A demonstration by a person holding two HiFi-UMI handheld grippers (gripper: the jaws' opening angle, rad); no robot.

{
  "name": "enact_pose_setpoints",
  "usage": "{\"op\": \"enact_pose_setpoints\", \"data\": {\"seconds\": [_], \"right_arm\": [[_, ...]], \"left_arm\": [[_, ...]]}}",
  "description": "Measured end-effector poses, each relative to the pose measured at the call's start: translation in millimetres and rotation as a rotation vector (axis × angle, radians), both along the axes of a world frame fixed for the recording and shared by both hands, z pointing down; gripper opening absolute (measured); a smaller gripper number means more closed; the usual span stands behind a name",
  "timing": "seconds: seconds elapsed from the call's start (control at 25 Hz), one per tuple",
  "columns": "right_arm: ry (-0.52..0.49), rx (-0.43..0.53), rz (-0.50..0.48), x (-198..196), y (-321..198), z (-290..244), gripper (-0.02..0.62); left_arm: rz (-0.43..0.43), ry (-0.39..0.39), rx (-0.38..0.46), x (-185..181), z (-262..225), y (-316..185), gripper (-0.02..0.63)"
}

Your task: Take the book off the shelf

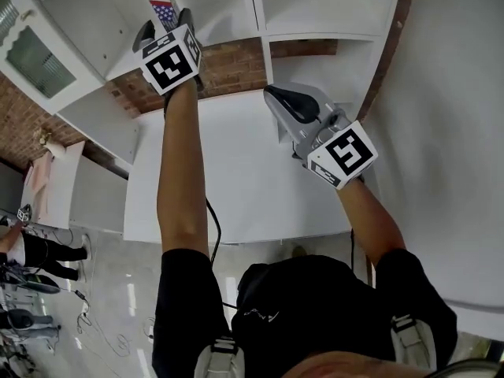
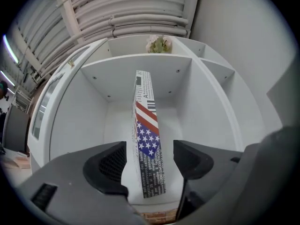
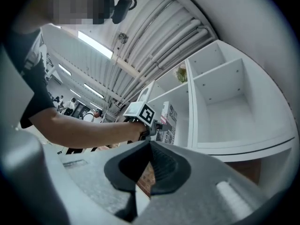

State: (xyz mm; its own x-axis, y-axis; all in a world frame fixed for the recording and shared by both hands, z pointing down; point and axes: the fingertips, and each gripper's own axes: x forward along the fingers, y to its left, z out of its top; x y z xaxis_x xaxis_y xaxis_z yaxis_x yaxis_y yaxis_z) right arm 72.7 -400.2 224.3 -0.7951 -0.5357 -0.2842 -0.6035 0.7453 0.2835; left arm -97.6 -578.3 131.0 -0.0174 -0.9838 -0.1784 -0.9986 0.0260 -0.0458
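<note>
You are at the reach-and-grasp step: nothing is held yet, and the book is not yet off the shelf

The white shelf unit [image 2: 211,107] fills the left gripper view. It is a smooth, matt, boxy set of open compartments with flat panels and square edges. A strip of rough red brick wall [image 1: 236,63] shows behind it in the head view

The book [image 2: 149,139] stands on end, alone, in the compartment straight ahead of your left gripper. It leans a little, with its narrow spine toward you, printed with stars on blue, red-and-white stripes and small text below. It looks slim and rigid, so it should pinch well across the covers

Your left gripper [image 2: 150,154] has its jaws wide apart, one on each side of the spine, with a gap to the book on both sides. Its black pads [image 2: 111,165] are ribbed. Your right gripper [image 3: 149,165] hangs off to the side, away from the book, its jaws pressed together on nothing

Next, I judge, you ease the left gripper in along the spine, keep it centred, close on the covers and draw the book straight out; an off-centre close could tip it over
</note>
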Motion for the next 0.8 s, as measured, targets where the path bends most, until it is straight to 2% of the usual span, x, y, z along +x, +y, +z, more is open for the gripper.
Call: {"op": "enact_pose_setpoints", "data": {"seconds": [0.16,0.6,0.72,0.8], "right_arm": [[0.006,0.005,-0.04,6,-6,1,0.002],[-0.023,0.021,-0.073,11,-14,0,0.002],[-0.039,0.023,-0.071,11,-17,-3,0.002],[-0.046,0.02,-0.069,10,-19,-1,0.002]], "left_arm": [[-0.051,0.004,-0.034,-2,-3,-18,0.305],[-0.091,0.014,-0.122,-12,2,-56,0.3],[-0.115,-0.003,-0.133,-16,3,-58,0.185],[-0.114,0.0,-0.134,-18,3,-58,0.164]]}}
